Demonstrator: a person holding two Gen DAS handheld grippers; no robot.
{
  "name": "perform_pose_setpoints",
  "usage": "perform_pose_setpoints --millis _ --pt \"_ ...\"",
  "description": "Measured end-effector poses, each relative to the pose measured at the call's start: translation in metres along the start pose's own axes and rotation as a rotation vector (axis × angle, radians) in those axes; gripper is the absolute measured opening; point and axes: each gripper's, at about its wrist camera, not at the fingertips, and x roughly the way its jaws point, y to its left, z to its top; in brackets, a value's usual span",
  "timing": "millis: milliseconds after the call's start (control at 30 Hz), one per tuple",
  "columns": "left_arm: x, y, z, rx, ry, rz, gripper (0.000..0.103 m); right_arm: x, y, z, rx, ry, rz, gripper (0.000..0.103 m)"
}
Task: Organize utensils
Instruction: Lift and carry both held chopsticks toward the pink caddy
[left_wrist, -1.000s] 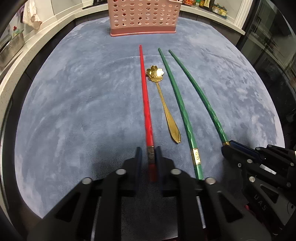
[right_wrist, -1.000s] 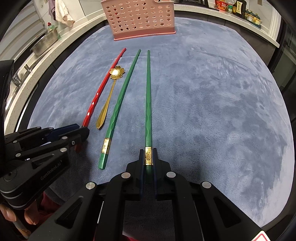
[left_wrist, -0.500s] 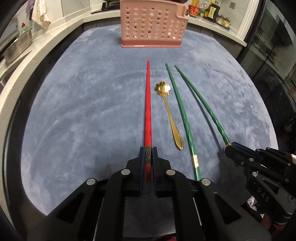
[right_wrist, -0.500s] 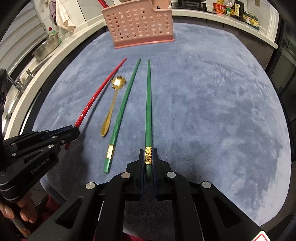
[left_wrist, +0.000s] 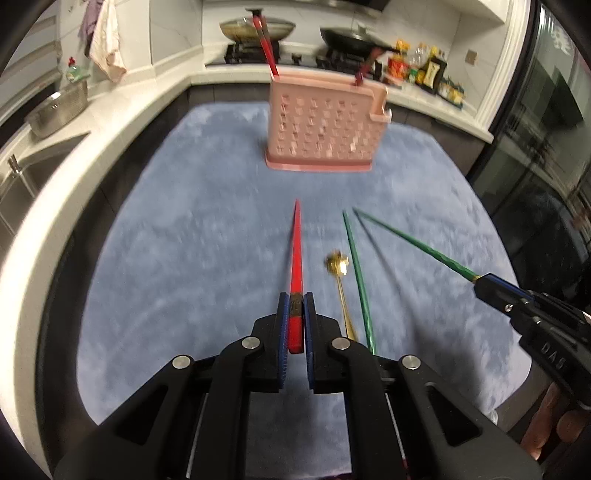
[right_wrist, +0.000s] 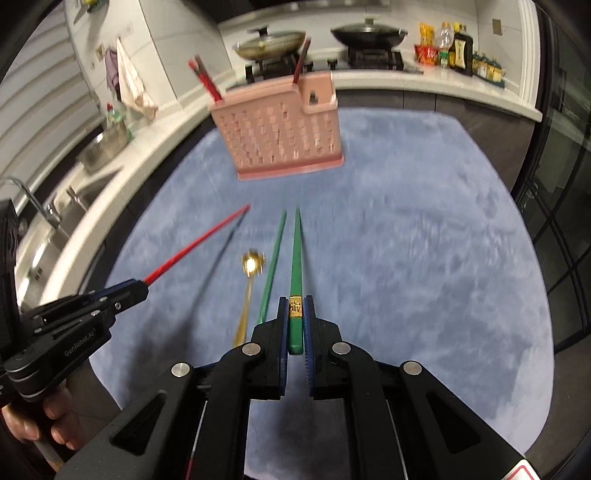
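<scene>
wrist views forward, sharing pink basket (left_wrist: 325, 129)

A matt, napped blue cloth mat (left_wrist: 184, 258) carries a glossy gold metal spoon (right_wrist: 248, 284) below the perforated pink plastic utensil holder (left_wrist: 325, 129) at upper centre.

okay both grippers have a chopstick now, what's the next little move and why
Probably carry both forward toward the pink holder. The left gripper is shut on the red chopstick, the right gripper on a green chopstick, both tips pointing at the holder, which already has red chopsticks standing in it.
</scene>
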Motion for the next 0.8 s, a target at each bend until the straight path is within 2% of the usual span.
perform_pose_setpoints --millis 367,800 --pt "-0.037 0.004 0.067 0.012 -0.138 0.015 0.007 -0.035 -0.010 0.073 0.034 -0.155 0.037 0.007" --pt "-0.058 -0.001 0.152 0.018 -0.273 0.017 0.007 -0.042 -0.014 0.142 0.038 -0.261 0.073 0.007"
